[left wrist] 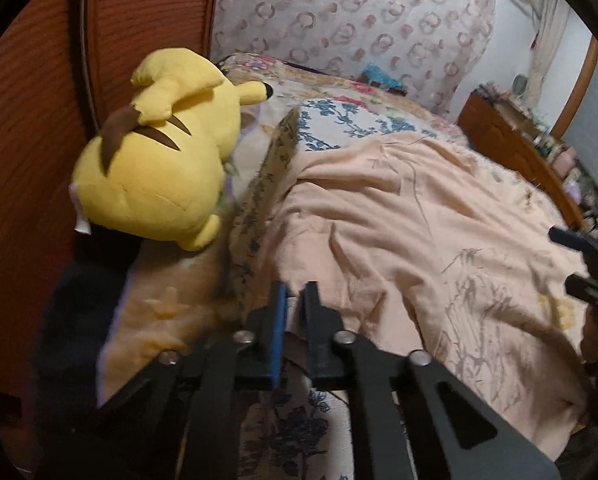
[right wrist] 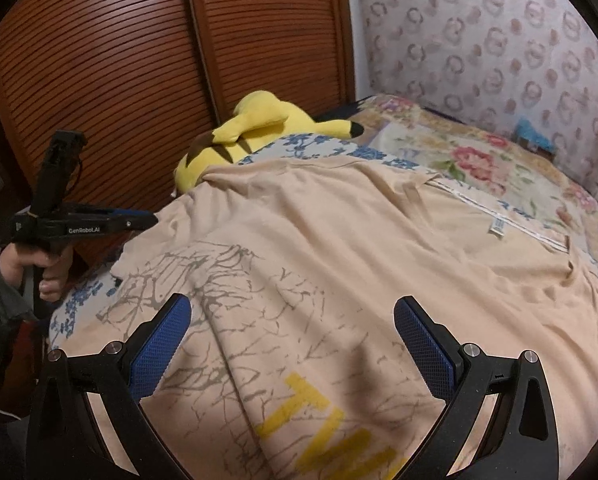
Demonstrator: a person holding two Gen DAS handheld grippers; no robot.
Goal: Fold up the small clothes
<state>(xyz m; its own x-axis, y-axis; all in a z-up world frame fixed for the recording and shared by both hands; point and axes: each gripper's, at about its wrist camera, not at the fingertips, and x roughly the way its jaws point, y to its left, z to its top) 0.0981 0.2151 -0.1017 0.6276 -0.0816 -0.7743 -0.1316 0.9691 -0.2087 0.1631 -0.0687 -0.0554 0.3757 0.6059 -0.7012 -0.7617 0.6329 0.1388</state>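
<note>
Bedtop shirt (right wrist: 339, 248) reads "TW"; hand-held gripper (right wrist: 149, 218) reads "GenRobot.AI".

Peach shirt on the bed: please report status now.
Left hand-held gripper shut on peach shirt edge. Right hand-held gripper open above shirt. Yellow plush beside, not blocking.

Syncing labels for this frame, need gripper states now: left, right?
Left gripper: shut, at the shirt edge; whether it pinches cloth cannot be told.
Right gripper: open, over the shirt, holding nothing.
</note>
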